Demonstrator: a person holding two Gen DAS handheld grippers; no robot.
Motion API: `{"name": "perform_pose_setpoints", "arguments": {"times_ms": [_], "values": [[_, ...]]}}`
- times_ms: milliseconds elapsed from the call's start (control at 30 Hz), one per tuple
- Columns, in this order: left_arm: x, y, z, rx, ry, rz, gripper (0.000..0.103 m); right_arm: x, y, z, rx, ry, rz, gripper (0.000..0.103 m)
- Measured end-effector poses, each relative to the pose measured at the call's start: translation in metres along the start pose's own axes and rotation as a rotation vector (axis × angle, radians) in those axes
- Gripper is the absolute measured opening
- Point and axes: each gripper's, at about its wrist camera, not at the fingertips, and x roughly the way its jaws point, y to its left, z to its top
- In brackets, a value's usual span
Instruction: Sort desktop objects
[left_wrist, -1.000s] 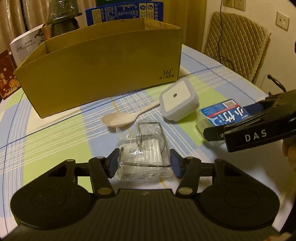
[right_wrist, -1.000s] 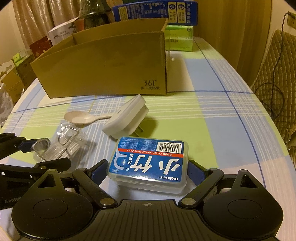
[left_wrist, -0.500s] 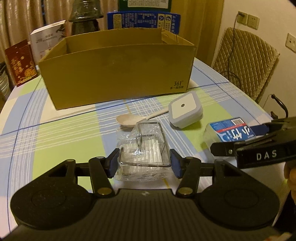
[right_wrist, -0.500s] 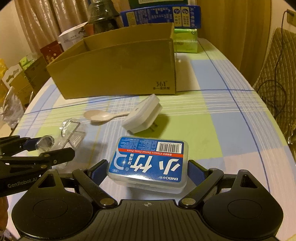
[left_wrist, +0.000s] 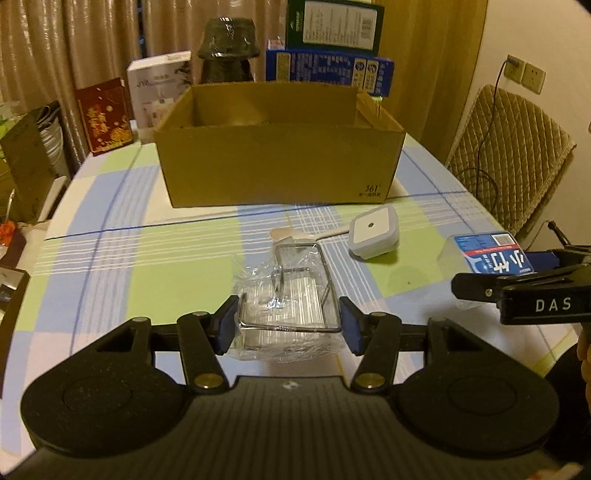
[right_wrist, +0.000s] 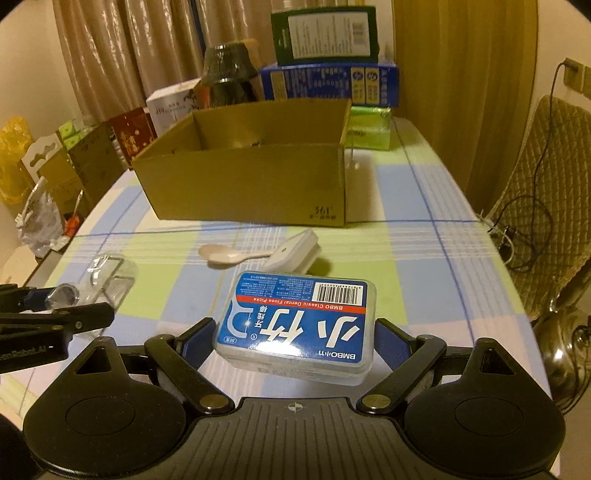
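Observation:
My left gripper (left_wrist: 287, 325) is shut on a clear plastic packet with a wire hook (left_wrist: 288, 306) and holds it above the table. My right gripper (right_wrist: 295, 332) is shut on a blue dental floss pick box (right_wrist: 299, 321), also lifted; the box also shows at the right of the left wrist view (left_wrist: 487, 254). An open cardboard box (left_wrist: 277, 162) stands ahead of both grippers on the checked tablecloth (left_wrist: 147, 258). A beige spoon (right_wrist: 225, 254) and a white square night light (left_wrist: 373, 236) lie on the cloth before the cardboard box.
Packages, a dark jar (left_wrist: 226, 51) and blue and green cartons (left_wrist: 328, 70) stand behind the cardboard box. A padded chair (left_wrist: 509, 162) with a cable is at the right. Boxes and bags (right_wrist: 40, 177) crowd the left table edge.
Both grippers have risen with their objects and pulled back a little; the inside of the cardboard box now shows. The spoon and night light have not moved.

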Motion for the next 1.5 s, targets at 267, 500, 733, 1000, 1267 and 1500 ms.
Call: {"name": "perform_pose_setpoints", "arguments": {"times_ms": [267,500,733,1000,1267,1500], "values": [[-0.035,-0.004,-0.007,-0.024,-0.012,0.005,0.051,-0.029,-0.002,-0.003,-0.003,-0.026,0.004,0.088],[-0.051,-0.003,-0.012,-0.036,-0.01,0.019,0.051,-0.04,-0.001,-0.002,-0.008,-0.041,0.011,0.088],[-0.059,-0.002,-0.011,-0.028,-0.018,0.028,0.051,-0.044,0.0,-0.004,-0.011,-0.04,0.018,0.088],[-0.06,0.0,-0.008,-0.037,-0.022,0.025,0.051,-0.043,-0.001,-0.004,-0.003,-0.037,0.017,0.088],[-0.056,-0.001,-0.007,-0.039,-0.016,0.014,0.051,-0.039,-0.002,-0.005,0.002,-0.027,0.017,0.088],[-0.053,-0.001,-0.005,-0.034,-0.013,0.018,0.051,-0.036,-0.003,-0.003,0.003,-0.023,0.013,0.088]]}}
